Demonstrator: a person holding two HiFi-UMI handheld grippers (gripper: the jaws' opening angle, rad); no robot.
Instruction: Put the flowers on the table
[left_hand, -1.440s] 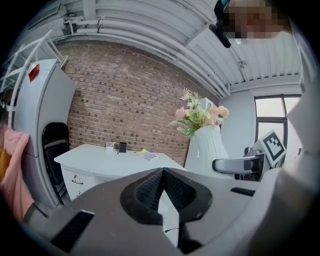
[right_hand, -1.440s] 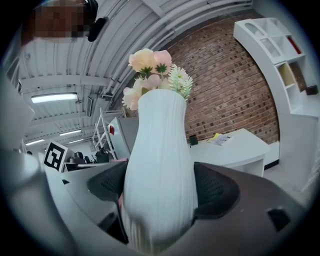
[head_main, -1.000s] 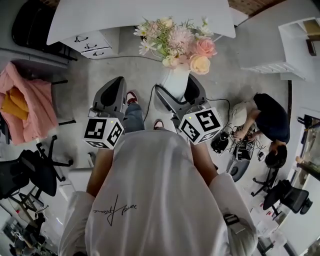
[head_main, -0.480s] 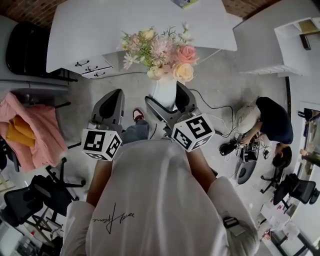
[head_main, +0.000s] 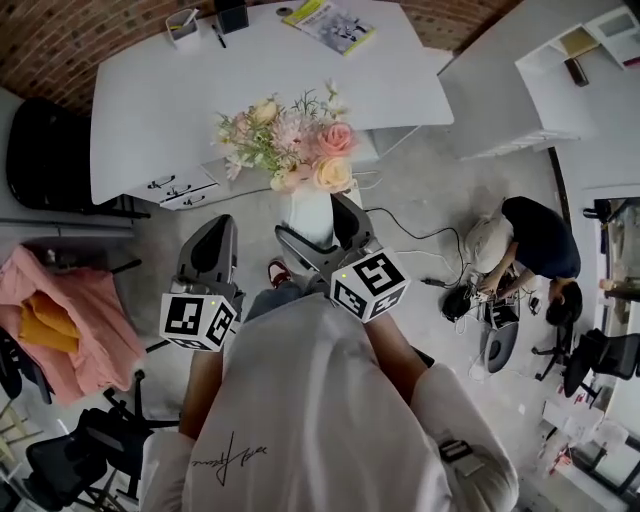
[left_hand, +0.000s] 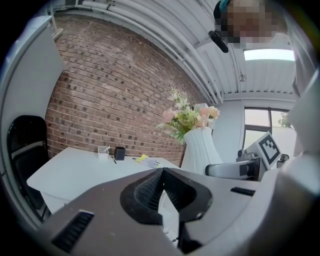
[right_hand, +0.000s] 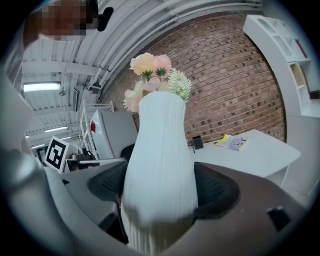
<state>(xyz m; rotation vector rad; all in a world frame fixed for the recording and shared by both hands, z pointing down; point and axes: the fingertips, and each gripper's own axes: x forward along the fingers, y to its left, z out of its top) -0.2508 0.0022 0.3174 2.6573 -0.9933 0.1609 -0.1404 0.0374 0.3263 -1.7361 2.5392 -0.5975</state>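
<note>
The person has walked up to the white table (head_main: 150, 100): a second ago only its near edge showed at the top of the head view, and now the whole top is in sight, with the yellow magazine (head_main: 330, 22), the white pen cup (head_main: 183, 22) and the black holder (head_main: 232, 14) along its far side by the brick wall. The right gripper (head_main: 312, 218) still carries the white ribbed vase (head_main: 308, 208), both ridged pads pressed against its lower body from either side, the vase upright. The flowers (head_main: 285, 145), pink, peach and cream with green sprigs, now overlap the table's near edge in the head view, where earlier they hung over the floor in front of it. The vase itself is in the air just short of that edge, near the white drawer unit (head_main: 185, 185) under the table, and is not set down. The left gripper (left_hand: 161, 192) stays on the person's left of the vase, further back from the table, its jaws closed together with nothing between them. Off to the right of the table, well apart from it, a person in a dark top (head_main: 535, 235) crouches on the floor among cables, as before.
</note>
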